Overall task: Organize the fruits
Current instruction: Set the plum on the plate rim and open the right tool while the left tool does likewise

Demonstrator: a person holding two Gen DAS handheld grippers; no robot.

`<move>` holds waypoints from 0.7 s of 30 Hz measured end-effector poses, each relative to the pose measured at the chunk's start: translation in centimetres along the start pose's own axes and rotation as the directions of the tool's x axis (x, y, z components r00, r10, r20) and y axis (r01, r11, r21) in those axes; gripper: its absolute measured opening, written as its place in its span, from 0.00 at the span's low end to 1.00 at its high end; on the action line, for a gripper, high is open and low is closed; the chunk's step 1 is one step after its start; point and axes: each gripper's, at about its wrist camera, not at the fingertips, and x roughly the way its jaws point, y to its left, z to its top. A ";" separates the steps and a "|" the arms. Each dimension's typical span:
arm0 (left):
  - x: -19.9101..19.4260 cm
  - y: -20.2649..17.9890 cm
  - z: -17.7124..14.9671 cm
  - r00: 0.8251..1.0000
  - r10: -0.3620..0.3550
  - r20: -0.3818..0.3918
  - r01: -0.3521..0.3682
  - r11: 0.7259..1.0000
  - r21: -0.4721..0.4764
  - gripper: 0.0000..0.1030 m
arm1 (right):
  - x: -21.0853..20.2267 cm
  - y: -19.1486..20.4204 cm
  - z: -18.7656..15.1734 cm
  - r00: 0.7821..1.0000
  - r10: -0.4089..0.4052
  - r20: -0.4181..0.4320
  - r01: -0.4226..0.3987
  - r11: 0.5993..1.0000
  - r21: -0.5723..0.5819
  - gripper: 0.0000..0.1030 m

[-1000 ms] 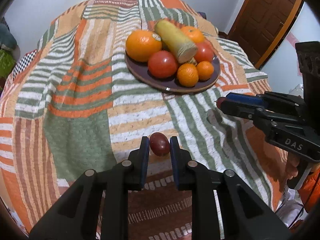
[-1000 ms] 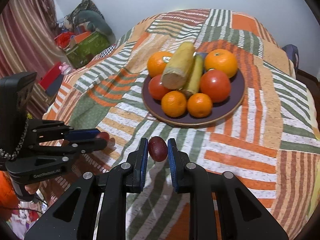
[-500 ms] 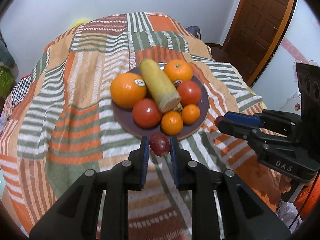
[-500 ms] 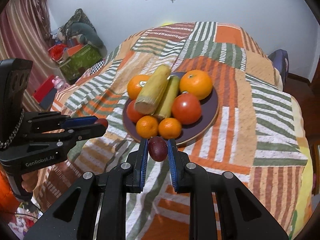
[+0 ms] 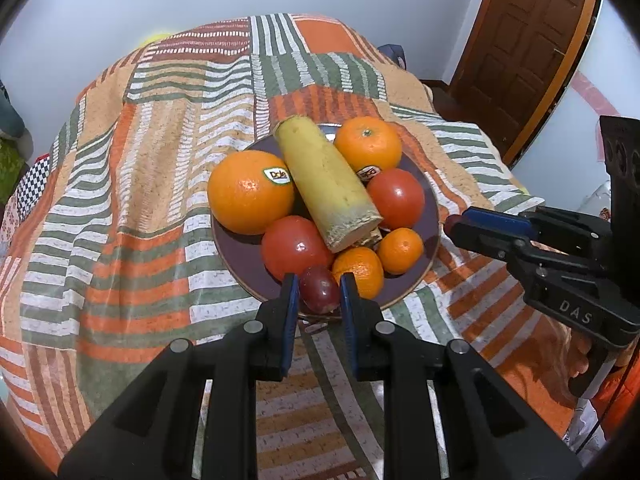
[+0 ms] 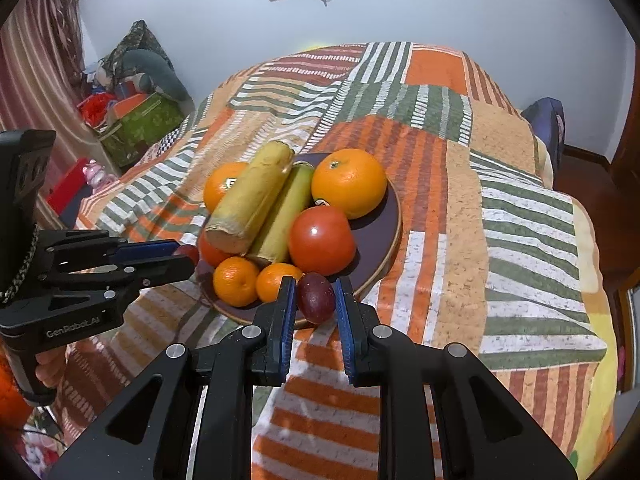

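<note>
Left hand-held gripper (image 5: 319, 294) clamps a dark red grape (image 5: 319, 289), over the plate (image 5: 240, 252) rim at 6 o'clock. Right hand-held gripper (image 6: 316, 298) clamps a second grape (image 6: 315, 298), also at the plate's near edge. Plate carries two large oranges (image 5: 250, 192), two tomatoes (image 5: 296, 246), two small mandarins (image 5: 400, 250) and yellow stalk pieces (image 5: 328, 184). Plate sits on the striped bed cover (image 5: 140, 200).
</note>
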 end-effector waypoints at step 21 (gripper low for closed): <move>1.7 -0.6 -0.4 0.999 0.016 -0.047 -0.016 1.000 0.010 0.27 | 2.0 -0.8 -0.5 0.999 0.047 -0.024 -0.045 0.997 0.063 0.18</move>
